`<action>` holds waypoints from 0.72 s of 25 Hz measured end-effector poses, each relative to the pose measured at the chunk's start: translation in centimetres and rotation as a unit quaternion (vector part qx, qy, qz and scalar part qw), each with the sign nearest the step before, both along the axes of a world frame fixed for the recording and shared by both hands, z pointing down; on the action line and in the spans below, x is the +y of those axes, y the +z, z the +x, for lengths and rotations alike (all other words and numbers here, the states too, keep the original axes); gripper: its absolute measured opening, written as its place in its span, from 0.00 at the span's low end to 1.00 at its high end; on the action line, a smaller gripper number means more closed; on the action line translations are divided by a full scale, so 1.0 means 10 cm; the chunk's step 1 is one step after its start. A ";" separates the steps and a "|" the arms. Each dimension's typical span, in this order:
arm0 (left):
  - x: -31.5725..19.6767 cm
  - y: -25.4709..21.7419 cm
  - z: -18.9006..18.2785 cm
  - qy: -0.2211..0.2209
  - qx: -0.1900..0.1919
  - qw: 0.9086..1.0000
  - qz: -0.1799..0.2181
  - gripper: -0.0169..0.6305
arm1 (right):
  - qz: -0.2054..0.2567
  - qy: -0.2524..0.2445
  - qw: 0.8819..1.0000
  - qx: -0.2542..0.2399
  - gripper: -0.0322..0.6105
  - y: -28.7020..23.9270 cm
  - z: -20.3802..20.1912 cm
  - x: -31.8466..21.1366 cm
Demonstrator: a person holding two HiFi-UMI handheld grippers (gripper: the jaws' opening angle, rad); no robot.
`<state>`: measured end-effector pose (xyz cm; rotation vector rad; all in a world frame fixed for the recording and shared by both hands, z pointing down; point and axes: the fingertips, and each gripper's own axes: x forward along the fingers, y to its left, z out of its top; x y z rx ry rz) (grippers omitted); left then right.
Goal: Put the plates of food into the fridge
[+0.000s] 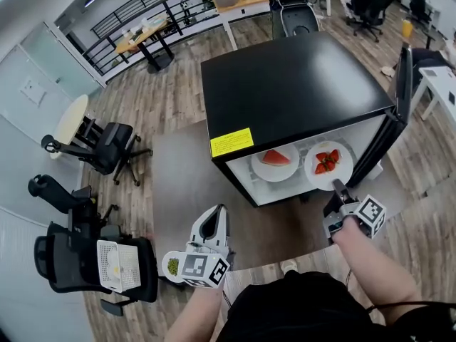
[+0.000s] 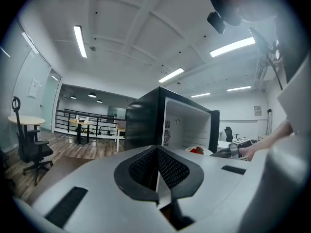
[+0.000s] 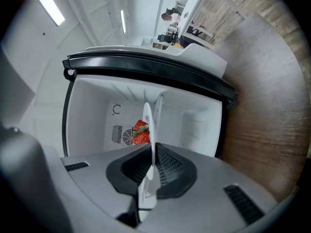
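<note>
Strawberry plate (image 3: 148,144) edge-on in right claw (image 3: 151,155); from the head, watermelon plate (image 1: 274,174) alongside.

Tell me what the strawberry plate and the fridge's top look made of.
The plate: white, thin and smooth with a faint sheen; ceramic or hard plastic, I can't tell which. The fridge top: black, flat, satin finish with soft reflections; probably painted metal, possibly plastic.

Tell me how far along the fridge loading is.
Done: the watermelon plate sits inside the open fridge. In hand: the right gripper pinches the strawberry plate by its rim, partly in the opening. Left: set it down, release, shut the door. The left gripper is shut and empty.
</note>
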<state>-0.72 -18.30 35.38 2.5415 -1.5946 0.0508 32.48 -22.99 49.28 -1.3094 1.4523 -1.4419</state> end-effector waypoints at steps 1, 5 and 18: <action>-0.02 0.01 0.01 0.001 -0.002 1.000 -0.002 0.03 | -0.001 0.001 1.000 -0.002 0.08 0.00 0.01 -0.02; -0.11 -0.01 0.00 0.000 -0.008 1.000 -0.003 0.03 | -0.007 0.005 1.000 -0.005 0.08 0.02 0.06 -0.12; -0.40 -0.05 -0.01 -0.001 -0.010 1.000 -0.004 0.03 | -0.011 0.015 0.999 -0.032 0.08 -0.01 0.04 -0.44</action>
